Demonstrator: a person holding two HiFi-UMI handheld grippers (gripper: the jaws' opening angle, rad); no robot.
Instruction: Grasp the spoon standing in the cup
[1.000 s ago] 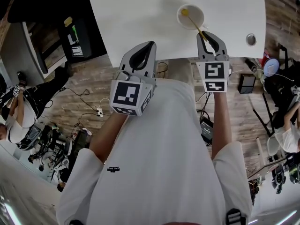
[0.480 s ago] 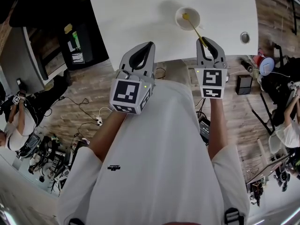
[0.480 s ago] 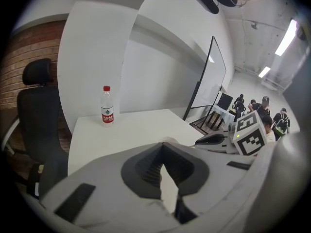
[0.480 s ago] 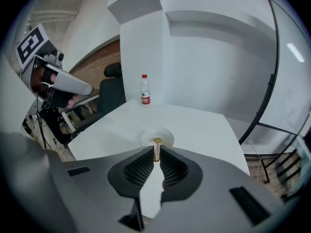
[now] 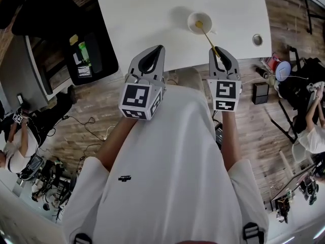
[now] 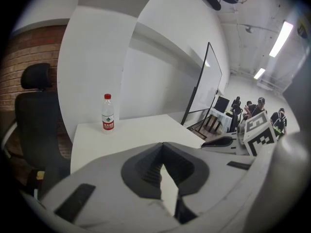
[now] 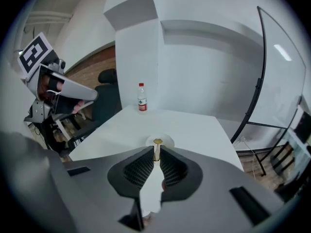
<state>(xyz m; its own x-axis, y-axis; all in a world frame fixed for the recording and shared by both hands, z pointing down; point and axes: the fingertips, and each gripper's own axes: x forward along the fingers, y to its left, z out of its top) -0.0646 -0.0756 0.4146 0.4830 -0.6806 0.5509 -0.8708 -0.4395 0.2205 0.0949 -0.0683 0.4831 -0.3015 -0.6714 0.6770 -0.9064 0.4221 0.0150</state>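
Observation:
A white cup (image 5: pixel 195 18) stands on the white table (image 5: pixel 142 14), a little in from its near edge. A yellow spoon (image 5: pixel 205 33) leans out of the cup toward me, its bowl end still inside. My right gripper (image 5: pixel 218 50) is shut on the spoon's handle at the table's edge. In the right gripper view the thin handle (image 7: pixel 156 152) runs between the tips of the right gripper (image 7: pixel 156 149), with the cup (image 7: pixel 165 140) just beyond. My left gripper (image 5: pixel 158 49) hovers at the table's near edge, left of the cup. Shut and holding nothing, the left gripper (image 6: pixel 162 145) has its tips touching.
A water bottle (image 6: pixel 108 113) with a red label stands at the table's far end, also the bottle (image 7: pixel 142 98) in the right gripper view. A round metal grommet (image 5: pixel 257 39) sits right of the cup. A black chair (image 6: pixel 36 110) stands left; gear lies on the floor (image 5: pixel 261 90).
The head view has drifted a little, so the cup and both grippers sit slightly lower and further left in frame. The right gripper stays shut on the spoon's handle.

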